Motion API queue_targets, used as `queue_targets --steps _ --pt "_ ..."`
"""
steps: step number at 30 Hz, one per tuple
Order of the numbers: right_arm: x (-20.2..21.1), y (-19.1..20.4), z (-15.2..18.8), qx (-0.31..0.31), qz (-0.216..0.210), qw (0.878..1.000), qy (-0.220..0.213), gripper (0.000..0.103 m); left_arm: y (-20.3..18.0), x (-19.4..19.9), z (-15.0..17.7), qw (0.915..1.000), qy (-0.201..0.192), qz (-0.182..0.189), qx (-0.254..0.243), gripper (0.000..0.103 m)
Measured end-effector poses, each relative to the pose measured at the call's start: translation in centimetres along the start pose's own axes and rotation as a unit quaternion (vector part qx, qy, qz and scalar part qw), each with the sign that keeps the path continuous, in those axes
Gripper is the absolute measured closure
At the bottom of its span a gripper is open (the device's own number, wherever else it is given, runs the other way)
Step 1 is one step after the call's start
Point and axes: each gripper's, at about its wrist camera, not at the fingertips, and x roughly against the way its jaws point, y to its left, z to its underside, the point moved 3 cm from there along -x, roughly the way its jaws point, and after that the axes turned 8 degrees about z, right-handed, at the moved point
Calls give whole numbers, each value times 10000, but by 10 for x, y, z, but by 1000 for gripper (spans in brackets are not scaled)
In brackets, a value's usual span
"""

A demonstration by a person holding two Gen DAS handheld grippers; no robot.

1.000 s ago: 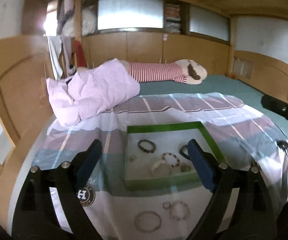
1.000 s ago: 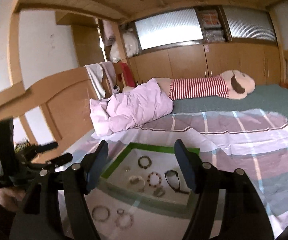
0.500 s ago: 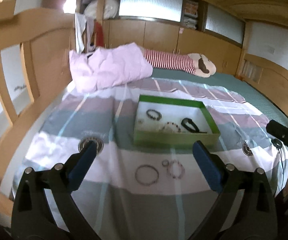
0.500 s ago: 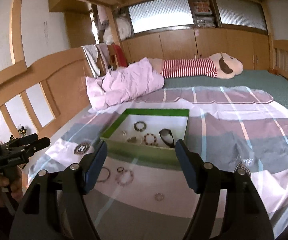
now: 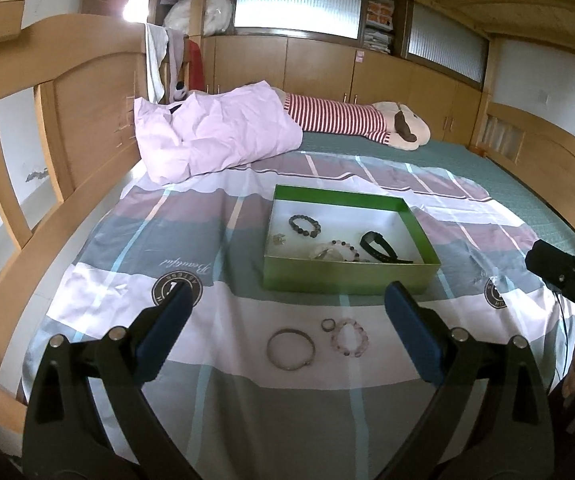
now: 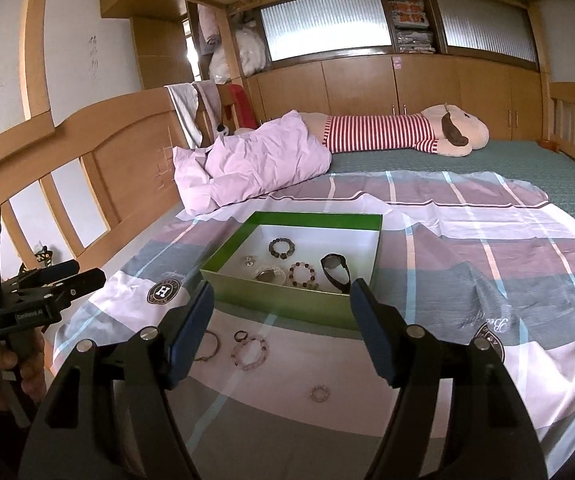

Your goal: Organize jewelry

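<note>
Box (image 5: 349, 278): green, open-topped, white inside; one; on the striped bedspread (image 5: 223, 236), mid-bed; long axis running left to right in the left wrist view, near wall facing the grippers.
Box contents: five counted — dark bead bracelet (image 5: 304, 225) far left; small clear piece (image 5: 278, 239) at left wall; pale bangle-like piece (image 6: 268, 275) near centre, partly hidden by the near wall; pink-and-dark bead bracelet (image 6: 302, 274) beside it; black watch (image 5: 379, 247) to the right, strap trailing right along the near wall.
Loose pieces on bedspread: four counted, all nearer than the box.
Metal bangle (image 5: 290, 349): flat, leftmost.
Small ring (image 5: 328, 324): just right of and beyond the bangle, just beside the pink bracelet.
Pink bead bracelet (image 5: 350, 337): flat, right of the ring.
Small beaded ring (image 6: 319, 393): nearest, apart from the rest, to the right; seen in the right wrist view only.
Left gripper (image 5: 287, 332): blue-padded fingers spread wide, nothing between; held above the bangle, ring and pink bracelet.
Right gripper (image 6: 281, 330): fingers wide apart, nothing held; aimed at the box's near wall.
Far end of bed: one pink quilt (image 5: 215, 132) left, one striped plush doll (image 5: 361, 124) lying left to right behind it.
</note>
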Motion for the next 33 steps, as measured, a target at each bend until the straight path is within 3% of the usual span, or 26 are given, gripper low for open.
queue_targets --steps 17,20,24,29,33 --pt "-6 7 3 38 -32 9999 98 34 -7 -4 -1 10000 37 42 -60 7" --pt "-20 14 11 50 -150 9993 336 34 -4 -3 -2 10000 0 14 11 7" --pt "-59 28 33 76 -270 9949 968 34 -1 -4 -3 10000 -6 -20 92 7" --pt "-117 47 60 450 -100 9868 1554 48 4 -6 -2 9999 31 -46 149 7" --pt "-158 57 86 635 53 9758 2094 69 10 -9 -1 9997 80 -73 212 7"
